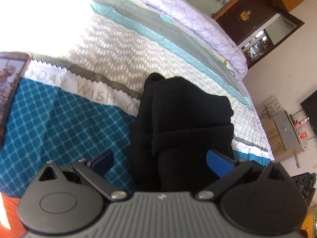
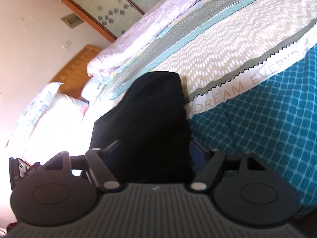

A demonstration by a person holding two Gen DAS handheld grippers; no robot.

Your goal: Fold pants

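The black pants (image 1: pixel 184 119) lie folded into a thick bundle on the patterned bedspread (image 1: pixel 65 123). My left gripper (image 1: pixel 160 160) is open and straddles the near end of the bundle. Its left pad (image 1: pixel 104 158) stands apart from the cloth with teal bedspread showing between, while its right pad (image 1: pixel 217 163) is at the cloth's edge. In the right wrist view the pants (image 2: pixel 150 109) fill the gap of my right gripper (image 2: pixel 155 149), and both of its dark pads sit against the cloth. The near end of the bundle is hidden behind the gripper bodies.
A rolled lilac quilt (image 1: pixel 198 13) lies along the far side of the bed. A framed picture (image 1: pixel 10 87) rests at the left on the bedspread. A dark wooden cabinet (image 1: pixel 255 17) and a low wooden stand (image 1: pixel 283 130) are beyond the bed. Pillows (image 2: pixel 49 103) lie near a wooden headboard (image 2: pixel 77 69).
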